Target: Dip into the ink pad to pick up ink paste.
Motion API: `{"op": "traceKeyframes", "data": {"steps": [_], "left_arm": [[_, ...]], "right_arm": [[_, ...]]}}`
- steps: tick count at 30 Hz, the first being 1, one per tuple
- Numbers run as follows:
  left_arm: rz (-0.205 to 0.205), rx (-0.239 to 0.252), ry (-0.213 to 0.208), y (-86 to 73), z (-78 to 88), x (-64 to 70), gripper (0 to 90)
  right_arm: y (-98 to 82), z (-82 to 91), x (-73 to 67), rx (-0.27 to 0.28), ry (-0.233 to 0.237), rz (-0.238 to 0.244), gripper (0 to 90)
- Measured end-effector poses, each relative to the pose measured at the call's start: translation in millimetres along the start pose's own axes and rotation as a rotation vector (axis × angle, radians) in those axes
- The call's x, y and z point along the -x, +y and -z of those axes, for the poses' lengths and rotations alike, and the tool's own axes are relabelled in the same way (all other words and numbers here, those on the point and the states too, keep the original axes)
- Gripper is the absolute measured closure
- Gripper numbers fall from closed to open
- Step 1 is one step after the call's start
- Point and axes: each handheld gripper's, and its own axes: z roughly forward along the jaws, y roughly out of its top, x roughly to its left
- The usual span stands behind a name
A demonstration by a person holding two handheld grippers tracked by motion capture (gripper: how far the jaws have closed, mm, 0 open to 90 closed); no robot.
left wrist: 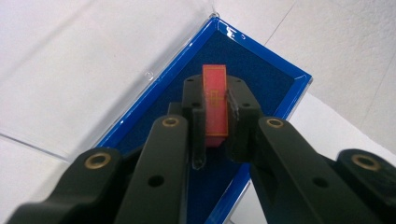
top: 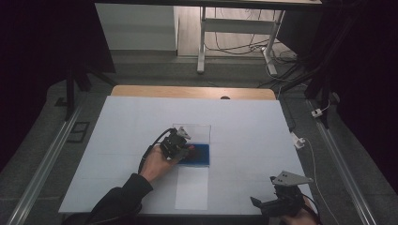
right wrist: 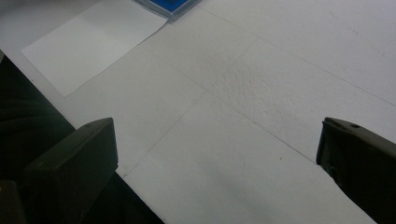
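A blue tray (top: 202, 154) with a dark blue lining lies mid-table, its clear lid (top: 199, 131) open behind it. My left gripper (top: 184, 151) hovers at the tray's left part, shut on a small red block (left wrist: 215, 105) with gold markings. In the left gripper view the block stands upright between the jaws above the blue tray (left wrist: 275, 65). My right gripper (top: 277, 204) rests at the table's front right edge, and its jaws stand wide apart with nothing between them. A corner of the blue tray (right wrist: 170, 5) shows in the right gripper view.
A white sheet of paper (top: 192, 187) lies in front of the tray, also seen as the paper (right wrist: 88, 44) in the right gripper view. The table (top: 244, 131) is covered in white. A white plug (top: 297, 140) and cable lie off the right edge.
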Motion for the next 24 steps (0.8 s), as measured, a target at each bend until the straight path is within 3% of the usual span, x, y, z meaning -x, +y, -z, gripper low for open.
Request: {"op": "traceKeyframes", "data": {"steps": [4, 12, 16, 24], "left_arm": [[-0.049, 0.013, 0.030, 2.9, 6.8, 3.6, 80.2], [-0.006, 0.058, 0.003, 2.9, 23.6, -7.8, 80.2], [0.015, 0.045, -0.010, -0.4, 20.5, -13.1, 80.2], [0.012, 0.013, -0.014, -2.1, 9.5, -11.4, 80.2]], "right_arm": [[-0.5, 0.7, -0.1, 0.005, -0.002, -0.002, 0.0], [-0.6, 0.8, -0.2, 0.005, -0.002, -0.006, 0.0], [-0.5, 0.6, -0.2, 0.004, -0.002, -0.006, 0.0], [-0.8, 0.9, 0.1, 0.007, -0.001, -0.008, 0.0]]}}
